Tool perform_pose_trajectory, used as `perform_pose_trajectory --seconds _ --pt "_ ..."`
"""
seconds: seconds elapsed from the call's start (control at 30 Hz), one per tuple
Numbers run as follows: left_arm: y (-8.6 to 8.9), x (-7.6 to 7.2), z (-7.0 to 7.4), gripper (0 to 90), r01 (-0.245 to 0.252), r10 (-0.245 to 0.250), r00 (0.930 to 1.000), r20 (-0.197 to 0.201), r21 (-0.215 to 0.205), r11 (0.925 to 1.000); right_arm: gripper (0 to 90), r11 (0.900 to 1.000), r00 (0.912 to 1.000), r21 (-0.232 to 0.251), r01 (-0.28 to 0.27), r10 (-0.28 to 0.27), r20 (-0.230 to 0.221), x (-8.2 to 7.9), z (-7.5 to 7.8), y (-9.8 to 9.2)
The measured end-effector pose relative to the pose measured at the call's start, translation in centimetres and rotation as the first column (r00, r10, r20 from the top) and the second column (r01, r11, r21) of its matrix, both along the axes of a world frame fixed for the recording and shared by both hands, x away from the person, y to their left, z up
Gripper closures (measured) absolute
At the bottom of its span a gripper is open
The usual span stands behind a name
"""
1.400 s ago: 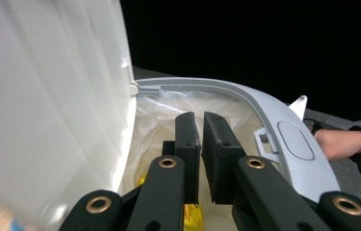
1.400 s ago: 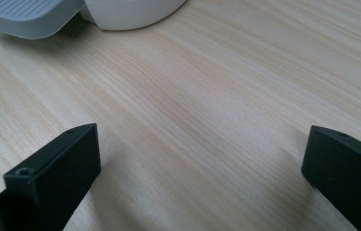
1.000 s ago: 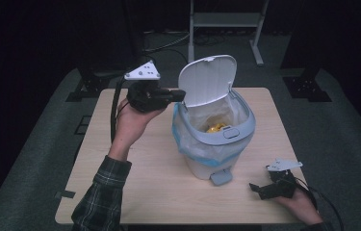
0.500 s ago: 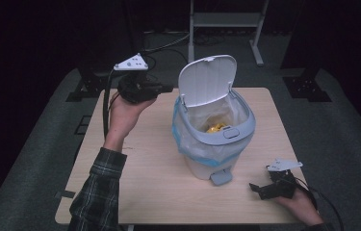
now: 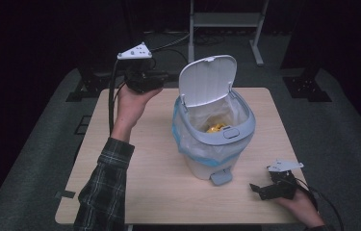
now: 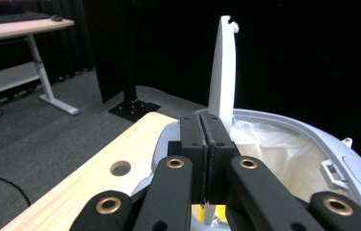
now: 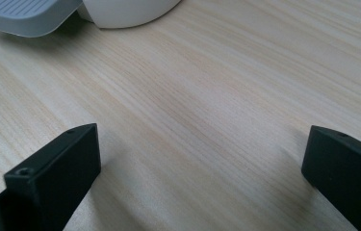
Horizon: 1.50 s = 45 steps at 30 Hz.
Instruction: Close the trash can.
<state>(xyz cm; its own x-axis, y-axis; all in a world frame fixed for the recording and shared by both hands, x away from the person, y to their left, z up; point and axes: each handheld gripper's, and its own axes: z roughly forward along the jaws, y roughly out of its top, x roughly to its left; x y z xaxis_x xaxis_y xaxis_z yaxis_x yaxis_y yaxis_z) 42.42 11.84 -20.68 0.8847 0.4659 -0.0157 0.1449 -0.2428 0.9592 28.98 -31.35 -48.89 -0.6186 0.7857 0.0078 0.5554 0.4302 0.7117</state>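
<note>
Left gripper (image 5: 161, 77) hangs in the air beside the raised lid (image 5: 208, 80), its jaws pressed flat together with nothing between them, as the left gripper view makes plain. Judging from this, the dropping-in step looks done: the bin (image 5: 214, 139) stands in the middle of the surface (image 5: 135, 159), lined with a pale bag (image 5: 216, 113) whose blue-edged rim folds over the grey collar, and a yellow item (image 5: 215, 128) lies down inside it, well below the rim. What seems left is closing up, since the lid stands upright on its hinge at the far side of the opening and the grey foot pedal (image 5: 221, 176) at the base of the bin is untouched by either gripper. The empty left gripper is near the lid and to its left, so pushing it down from there would be a plausible next step, though that is only a reading of the layout. Right gripper (image 5: 264, 189) rests low on the surface near the front right corner, close to the pedal but apart from it, with its jaws spread wide over bare wood and holding nothing.
</note>
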Motion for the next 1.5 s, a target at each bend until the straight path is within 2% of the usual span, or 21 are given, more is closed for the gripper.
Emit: perform_pose_trajectory --seconds 0.1,0.23,0.4,0.6,0.83,1.03,1.13,1.33,1.5 --pt "-0.3 -0.3 0.0 89.6 0.030 -0.030 0.9995 -0.004 -0.017 0.9994 0.0 1.000 1.0000 0.000 -0.001 0.001 0.001 0.0 0.0 0.0" --pt "-1.2 -1.3 -0.2 89.5 0.089 -0.089 0.9960 -0.004 0.006 0.9960 0.0 1.000 1.0000 0.000 0.000 0.000 0.001 0.0 0.0 0.0" --pt "-2.4 -2.4 -0.8 89.4 0.158 -0.157 0.9873 -0.022 0.026 0.9871 0.0 1.000 1.0000 0.000 0.000 0.000 0.000 0.0 0.0 0.0" --pt "-3.3 -3.4 -1.9 89.5 0.204 -0.203 0.9785 -0.039 0.042 0.9780 0.0 1.000 1.0000 0.000 0.001 -0.001 0.000 0.0 0.0 0.0" --pt "-4.9 -4.0 -3.0 89.4 0.241 -0.237 0.9693 -0.067 0.068 0.9681 0.0 1.000 1.0000 0.000 0.000 0.000 -0.001 0.0 0.0 0.0" --pt "-7.0 -4.7 -3.4 89.3 0.269 -0.262 0.9625 -0.070 0.131 0.9542 0.0 1.000 1.0000 0.000 0.000 0.000 0.000 0.0 0.0 0.0" --pt "-7.7 -4.9 -3.5 89.3 0.281 -0.272 0.9590 -0.079 0.139 0.9497 0.0 1.000 1.0000 0.000 0.000 0.000 0.000 0.0 0.0 0.0" --pt "-9.0 -5.1 -3.9 89.3 0.296 -0.285 0.9545 -0.089 0.160 0.9418 0.0 1.000 1.0000 0.000 0.000 0.000 0.000 0.0 0.0 0.0" --pt "-10.1 -5.4 -4.0 89.3 0.298 -0.286 0.9542 -0.089 0.184 0.9367 0.0 1.000 1.0000 0.000 0.000 0.000 0.000 0.0 0.0 0.0"
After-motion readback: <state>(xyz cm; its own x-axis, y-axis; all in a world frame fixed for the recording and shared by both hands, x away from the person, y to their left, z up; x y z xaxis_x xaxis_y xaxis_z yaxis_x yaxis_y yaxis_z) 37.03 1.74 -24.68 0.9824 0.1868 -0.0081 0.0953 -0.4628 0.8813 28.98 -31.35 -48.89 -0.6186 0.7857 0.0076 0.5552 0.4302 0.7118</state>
